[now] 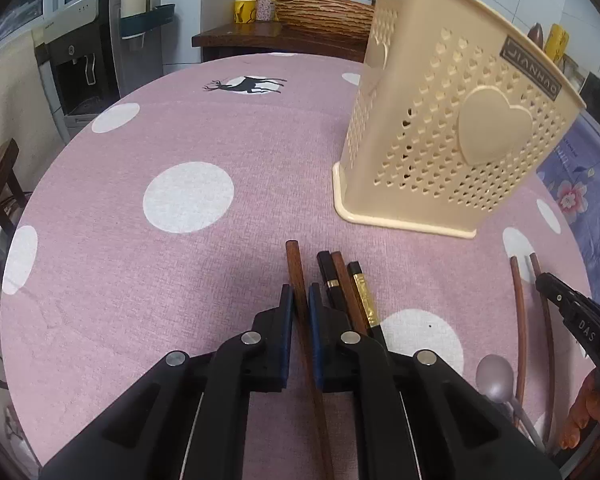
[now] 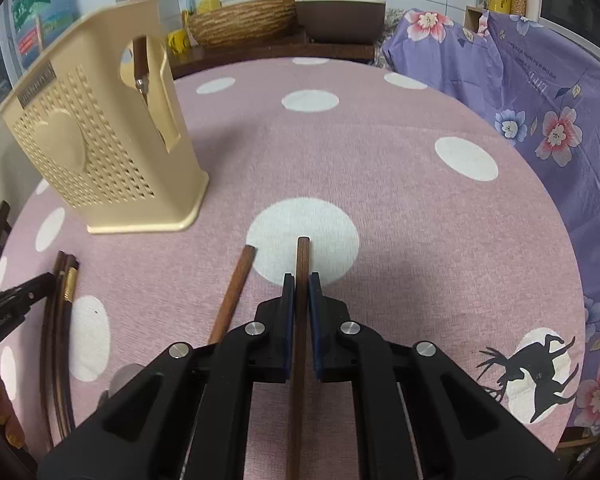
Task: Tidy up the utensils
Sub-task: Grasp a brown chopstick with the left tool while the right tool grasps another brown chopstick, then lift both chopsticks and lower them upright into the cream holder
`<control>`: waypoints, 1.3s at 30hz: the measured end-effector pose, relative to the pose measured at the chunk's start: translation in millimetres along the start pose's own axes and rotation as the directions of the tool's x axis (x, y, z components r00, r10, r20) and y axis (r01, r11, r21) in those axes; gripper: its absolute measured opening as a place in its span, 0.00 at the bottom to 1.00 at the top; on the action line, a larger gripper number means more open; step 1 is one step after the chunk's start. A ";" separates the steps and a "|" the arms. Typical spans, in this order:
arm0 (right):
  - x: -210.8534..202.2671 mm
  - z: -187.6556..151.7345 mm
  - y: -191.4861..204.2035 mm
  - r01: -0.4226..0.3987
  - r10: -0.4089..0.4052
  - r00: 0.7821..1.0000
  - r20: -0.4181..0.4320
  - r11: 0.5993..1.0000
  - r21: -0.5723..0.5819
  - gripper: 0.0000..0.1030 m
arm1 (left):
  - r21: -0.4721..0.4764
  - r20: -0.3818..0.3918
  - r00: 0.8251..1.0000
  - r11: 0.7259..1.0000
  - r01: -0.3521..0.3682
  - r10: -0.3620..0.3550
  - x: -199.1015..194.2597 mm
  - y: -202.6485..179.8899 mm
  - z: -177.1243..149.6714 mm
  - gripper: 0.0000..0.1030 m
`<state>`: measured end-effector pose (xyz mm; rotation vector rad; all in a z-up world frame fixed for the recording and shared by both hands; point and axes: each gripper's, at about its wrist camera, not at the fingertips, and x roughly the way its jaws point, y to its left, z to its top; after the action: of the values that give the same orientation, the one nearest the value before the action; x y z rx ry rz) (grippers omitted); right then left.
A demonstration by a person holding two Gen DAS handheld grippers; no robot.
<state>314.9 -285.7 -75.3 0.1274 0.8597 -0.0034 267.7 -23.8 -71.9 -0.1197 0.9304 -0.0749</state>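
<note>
In the left wrist view my left gripper (image 1: 299,300) is shut on a brown wooden chopstick (image 1: 296,268) low over the pink table. Three more chopsticks (image 1: 342,284), two black and one brown, lie just right of it. The cream perforated utensil holder (image 1: 440,120) stands beyond, to the right. In the right wrist view my right gripper (image 2: 300,288) is shut on another brown chopstick (image 2: 302,256). A loose brown chopstick (image 2: 236,292) lies to its left. The holder (image 2: 100,152) stands at the far left with a brown-handled utensil (image 2: 140,40) in it.
The round table has a pink cloth with white dots (image 1: 188,196). A grey spoon (image 1: 494,376) lies at lower right in the left wrist view. A purple floral cloth (image 2: 540,100) covers furniture to the right. A wicker basket (image 2: 244,20) sits on a shelf behind.
</note>
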 end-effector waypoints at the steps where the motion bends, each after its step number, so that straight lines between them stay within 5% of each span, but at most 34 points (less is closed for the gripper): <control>1: -3.5 1.2 -0.3 -0.010 0.010 1.000 0.012 1.000 0.002 0.07 | -0.001 0.015 1.000 1.000 0.007 -0.007 -3.6 0.5 1.5 0.09; 11: -86.2 18.2 -15.9 -0.110 0.100 0.969 0.226 0.993 0.033 0.07 | -0.005 0.203 0.975 0.996 0.091 -0.089 -76.4 6.7 22.8 0.08; 20: -179.9 -4.9 -13.6 -0.131 0.134 0.905 0.403 0.991 -0.036 0.07 | 0.032 0.384 0.910 0.987 0.156 -0.156 -158.9 7.9 9.0 0.08; 24: -196.8 -11.1 -14.5 -0.139 0.146 0.895 0.421 0.989 -0.048 0.07 | 0.033 0.419 0.894 0.987 0.160 -0.159 -170.1 10.3 4.4 0.08; 39: -210.7 -5.5 -12.4 -0.146 0.176 0.887 0.428 0.984 -0.101 0.07 | 0.067 0.426 0.877 0.974 0.214 -0.222 -182.8 14.3 10.4 0.08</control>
<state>172.4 -307.6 79.0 0.1289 0.3969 0.1484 167.4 12.4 77.7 -0.2158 0.4671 -0.2566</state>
